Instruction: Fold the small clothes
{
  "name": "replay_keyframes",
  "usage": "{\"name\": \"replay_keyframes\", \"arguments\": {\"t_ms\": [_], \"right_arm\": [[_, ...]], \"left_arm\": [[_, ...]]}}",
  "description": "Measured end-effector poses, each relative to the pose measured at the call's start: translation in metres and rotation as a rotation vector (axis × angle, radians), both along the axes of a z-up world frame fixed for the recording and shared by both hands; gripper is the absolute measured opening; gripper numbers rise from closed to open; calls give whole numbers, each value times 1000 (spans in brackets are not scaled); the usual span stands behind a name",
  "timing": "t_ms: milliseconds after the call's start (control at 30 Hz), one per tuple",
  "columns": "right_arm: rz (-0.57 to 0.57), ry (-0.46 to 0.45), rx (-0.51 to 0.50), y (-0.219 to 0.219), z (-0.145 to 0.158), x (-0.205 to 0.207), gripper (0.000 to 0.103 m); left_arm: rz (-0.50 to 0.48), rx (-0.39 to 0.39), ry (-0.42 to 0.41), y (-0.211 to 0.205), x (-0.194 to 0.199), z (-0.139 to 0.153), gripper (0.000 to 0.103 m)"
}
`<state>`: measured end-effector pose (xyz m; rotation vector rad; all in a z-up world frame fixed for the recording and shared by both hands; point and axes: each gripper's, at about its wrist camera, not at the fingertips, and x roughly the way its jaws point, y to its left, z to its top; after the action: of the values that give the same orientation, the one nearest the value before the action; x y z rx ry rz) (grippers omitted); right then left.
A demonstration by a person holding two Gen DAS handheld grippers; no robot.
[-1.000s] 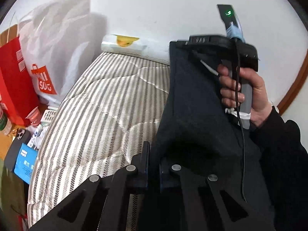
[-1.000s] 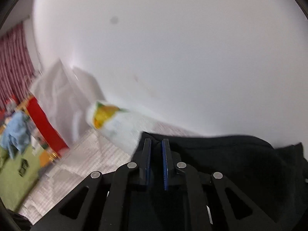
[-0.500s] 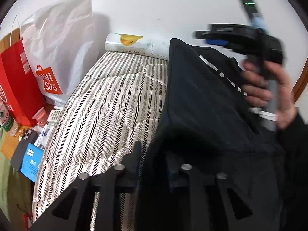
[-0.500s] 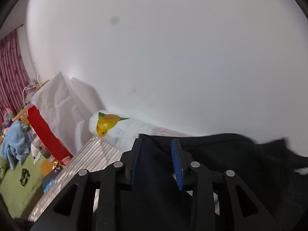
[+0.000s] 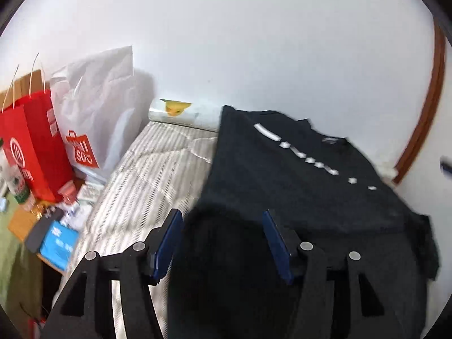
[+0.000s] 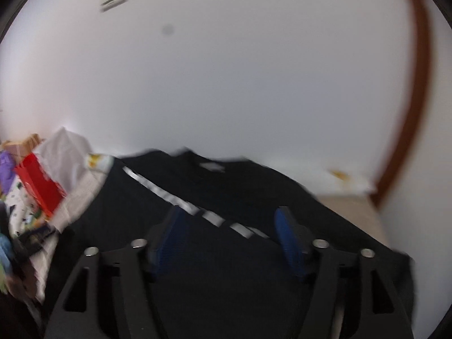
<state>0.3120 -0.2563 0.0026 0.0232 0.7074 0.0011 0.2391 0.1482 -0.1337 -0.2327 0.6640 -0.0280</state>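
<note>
1. A black short-sleeved T-shirt with a broken white stripe across the chest (image 5: 296, 186) is seen spread flat on the right part of a bed, its collar toward the far white wall.
2. The bed's grey-and-white striped quilted mattress (image 5: 152, 175) is left bare to the left of the shirt.
3. The left hand-held gripper (image 5: 221, 243) is seen with its jaws apart and opening; the near hem of the shirt lies between and below the blue pads (image 5: 275, 243), but no fabric is pinched.
4. The right hand-held gripper (image 6: 230, 240) is likewise seen wide and opening above the shirt (image 6: 254, 197); the white stripe (image 6: 180, 203) runs across the gap between the pads. The view is blurred, so contact with the cloth cannot be told.
5. A white plastic roll printed with a yellow fruit (image 5: 176, 110) is noted at the far end of the mattress, against the wall.
6. A red paper shopping bag (image 5: 31, 147) and a white paper shopping bag with an orange logo (image 5: 96, 107) stand left of the bed.
7. A curved brown wooden door frame (image 5: 423, 113) is seen at the far right.
</note>
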Motion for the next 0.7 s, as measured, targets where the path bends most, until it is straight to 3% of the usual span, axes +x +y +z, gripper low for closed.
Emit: {"name": "replay_keyframes", "arguments": {"t_ms": [133,300,367,433,700], "right_arm": [[-141,-20,-61,-75,-10,-90,74],[-296,2,-9,-147,-40,-174,74],[-312,50,66,-172,-53,-197,74],[-326,64,111,-183,-63,-210,70],[-326,58,83,-186,-74,-228,66]], "left_arm": [[-9,61,9,-18,-33,9,56],[-26,68,29,-27,-66,19,56],[-34,85,32,-33,-76,24,56],[-24,109,37,-39,-83,29,56],[-39,129,12,-59,-110,45,56]]}}
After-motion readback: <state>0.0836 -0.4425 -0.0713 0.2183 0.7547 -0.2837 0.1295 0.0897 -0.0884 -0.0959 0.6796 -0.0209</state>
